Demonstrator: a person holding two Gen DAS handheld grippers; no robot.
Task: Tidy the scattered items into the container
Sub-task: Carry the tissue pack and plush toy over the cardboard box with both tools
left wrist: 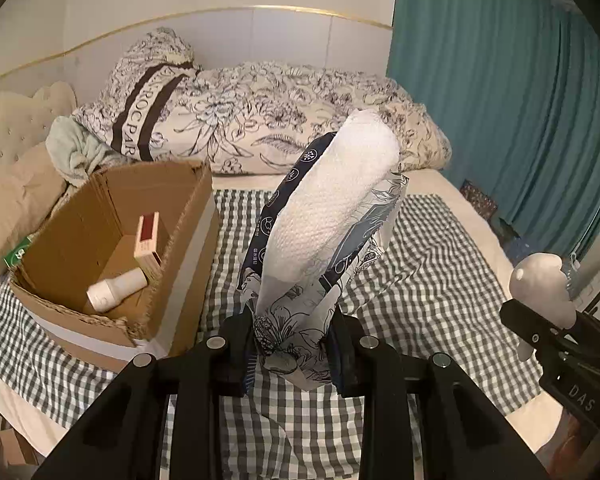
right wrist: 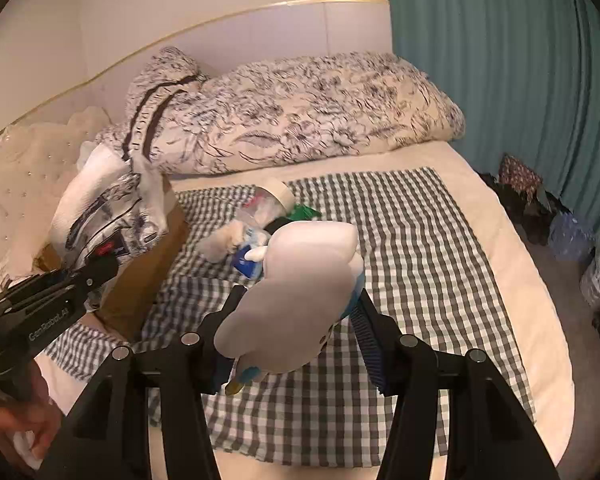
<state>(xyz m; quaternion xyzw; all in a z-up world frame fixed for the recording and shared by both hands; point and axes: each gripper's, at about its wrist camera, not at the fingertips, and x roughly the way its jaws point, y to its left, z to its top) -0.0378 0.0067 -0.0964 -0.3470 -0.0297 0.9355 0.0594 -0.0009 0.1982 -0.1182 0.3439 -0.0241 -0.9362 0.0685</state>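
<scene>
Over the checked cloth (left wrist: 420, 280) on the bed, my left gripper (left wrist: 292, 356) pinches a soft tissue pack (left wrist: 332, 216), its long axis tilted up and away. My right gripper (right wrist: 296, 344) clamps a smooth white plush toy (right wrist: 296, 296), perhaps a figure. The cardboard box (left wrist: 112, 216) sits left; floral duvet (left wrist: 280, 116) and teal curtain (left wrist: 500, 100) lie beyond.

Colours and patterns, bed scene

Grey-and-white checked cloth (left wrist: 440, 280); brown cardboard box (left wrist: 80, 216) holding a white bottle (left wrist: 116, 288) and red-and-cream carton (left wrist: 148, 244). Tissue pack (left wrist: 324, 240): navy and white floral print, white paper. Plush toy (right wrist: 296, 296) pale grey-white, blue trim. Quilt (left wrist: 280, 116) cream, dark floral. Curtain (left wrist: 500, 100) teal.
</scene>
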